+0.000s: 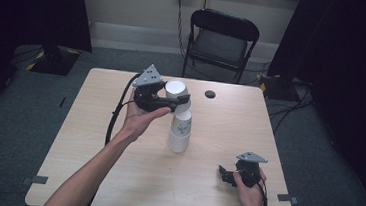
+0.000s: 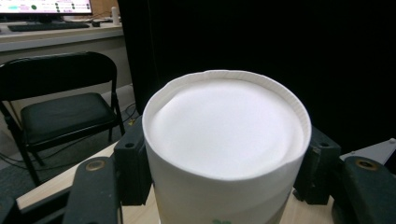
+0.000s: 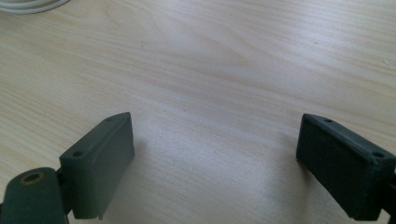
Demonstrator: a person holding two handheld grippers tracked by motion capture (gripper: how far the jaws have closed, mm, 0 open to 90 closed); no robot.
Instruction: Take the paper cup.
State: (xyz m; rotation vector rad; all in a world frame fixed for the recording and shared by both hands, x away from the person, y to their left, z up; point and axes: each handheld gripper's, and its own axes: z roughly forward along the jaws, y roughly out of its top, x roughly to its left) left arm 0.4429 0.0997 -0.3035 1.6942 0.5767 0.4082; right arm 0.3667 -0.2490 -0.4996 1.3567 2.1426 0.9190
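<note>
Right tool (image 1: pixel 226 174) low, left tool (image 1: pixel 177 101) raised, cup-clamped

Table (image 3: pixel 205 56): pale wood-grain top, smooth, soft sheen.
Paper cup (image 2: pixel 226 140): white, matt, rolled rim.
Right gripper (image 3: pixel 215 163): jaws of matt black plastic, above the table.
Chair (image 2: pixel 60 116): black seat, slight gloss.
</note>
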